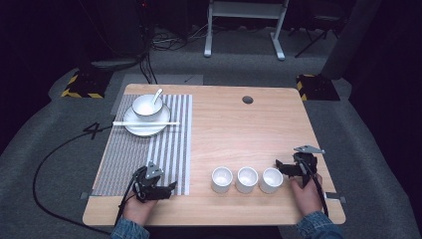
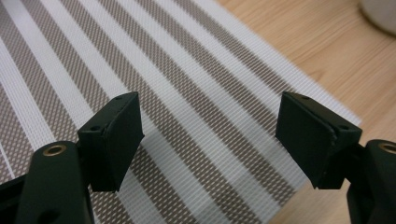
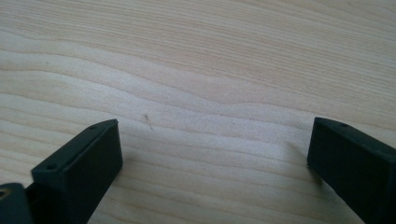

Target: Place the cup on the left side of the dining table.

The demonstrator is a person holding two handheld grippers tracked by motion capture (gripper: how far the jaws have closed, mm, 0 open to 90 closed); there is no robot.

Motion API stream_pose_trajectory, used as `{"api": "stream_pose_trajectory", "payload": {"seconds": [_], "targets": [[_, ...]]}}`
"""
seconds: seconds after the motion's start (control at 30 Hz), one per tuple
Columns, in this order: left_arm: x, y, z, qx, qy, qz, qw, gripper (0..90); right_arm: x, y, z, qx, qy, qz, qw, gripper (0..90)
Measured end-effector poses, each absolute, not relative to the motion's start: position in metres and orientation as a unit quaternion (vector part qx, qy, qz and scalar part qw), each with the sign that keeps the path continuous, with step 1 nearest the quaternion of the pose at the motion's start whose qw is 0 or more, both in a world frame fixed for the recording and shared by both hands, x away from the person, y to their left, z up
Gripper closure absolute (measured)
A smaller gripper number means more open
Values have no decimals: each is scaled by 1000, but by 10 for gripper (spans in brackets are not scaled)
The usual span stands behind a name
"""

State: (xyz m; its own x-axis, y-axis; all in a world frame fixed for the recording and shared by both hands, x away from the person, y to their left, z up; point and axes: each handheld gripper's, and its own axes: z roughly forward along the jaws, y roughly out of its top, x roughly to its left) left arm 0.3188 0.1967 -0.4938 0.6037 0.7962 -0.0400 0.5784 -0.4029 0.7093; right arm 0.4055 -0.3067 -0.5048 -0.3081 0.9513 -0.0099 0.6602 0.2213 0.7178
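**Ana:** While both tools are resting at the near edge, how far along is the work looking, starting from the left?

**Ben:** At far left, a bowl (image 1: 147, 106) with a spoon (image 1: 157, 94) is sitting on a plate (image 1: 144, 127), chopsticks (image 1: 145, 123) lying across it, all on the striped mat (image 1: 169, 144). That setting is looking finished. The left hand-held gripper (image 1: 168, 188) is lying on the mat's near corner, jaws spread wide and gripping nothing.

**Ana:** And moving right?

**Ben:** Three white cups (image 1: 247, 179) are standing in a row on the bare surface (image 1: 239, 129), none on the mat. The right hand-held gripper (image 1: 281, 167) is pointing at the rightmost cup (image 1: 271, 180), just beside it, jaws gaping apart, nothing between them.

**Ana:** So what is remaining?

**Ben:** Probably all the cup handling; no cup is being held yet.
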Motion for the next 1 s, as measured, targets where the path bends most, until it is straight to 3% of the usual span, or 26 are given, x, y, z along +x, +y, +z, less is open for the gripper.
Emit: {"api": "stream_pose_trajectory", "payload": {"seconds": [0.6, 1.0], "targets": [[303, 184, -459, 788, 420, 145, 425, 248, 405, -307, -505, 539, 747, 313, 233, 32], [294, 175, -443, 777, 412, 172, 444, 224, 405, -307, -505, 539, 747, 313, 233, 32]]}}
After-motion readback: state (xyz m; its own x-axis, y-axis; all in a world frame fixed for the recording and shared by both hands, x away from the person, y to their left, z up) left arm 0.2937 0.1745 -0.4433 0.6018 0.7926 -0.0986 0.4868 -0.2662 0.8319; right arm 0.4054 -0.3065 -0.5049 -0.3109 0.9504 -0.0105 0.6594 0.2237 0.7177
